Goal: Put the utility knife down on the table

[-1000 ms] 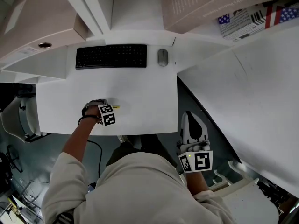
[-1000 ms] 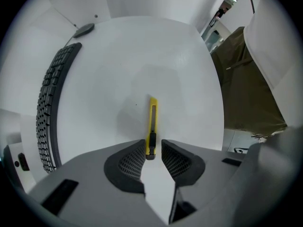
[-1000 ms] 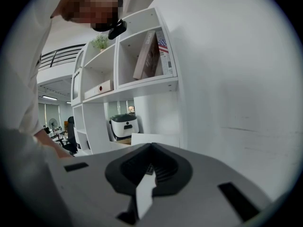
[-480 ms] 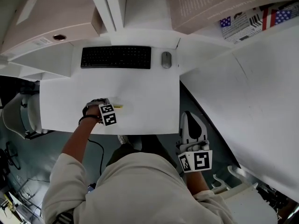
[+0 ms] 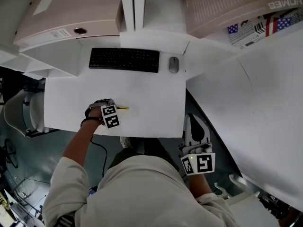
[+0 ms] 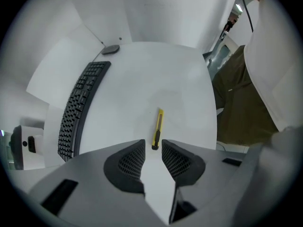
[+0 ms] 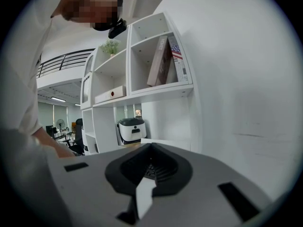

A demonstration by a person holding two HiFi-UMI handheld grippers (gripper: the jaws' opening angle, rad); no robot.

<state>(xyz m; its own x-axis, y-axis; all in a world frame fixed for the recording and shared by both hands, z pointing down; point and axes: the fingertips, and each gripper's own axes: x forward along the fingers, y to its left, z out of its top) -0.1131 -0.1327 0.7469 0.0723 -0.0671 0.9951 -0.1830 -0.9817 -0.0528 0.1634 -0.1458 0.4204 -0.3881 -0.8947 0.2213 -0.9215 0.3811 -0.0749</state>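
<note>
Left gripper low over the white table, toward its near edge and left of middle. Jaws parted by a narrow gap, clamped on nothing. Just ahead of the fingertips, flat on the table, the yellow utility knife: dark end level with the gap between the tips, yellow length pointing away. Touching a pad or not, impossible to tell. Well apart to the knife's left, a black keyboard; past its far end, a grey mouse.

Right gripper off the table, beside the person's body, at the head view's lower right. Jaws pressed together, nothing between them. Aimed at a white shelf unit, with leaning books in an upper compartment
</note>
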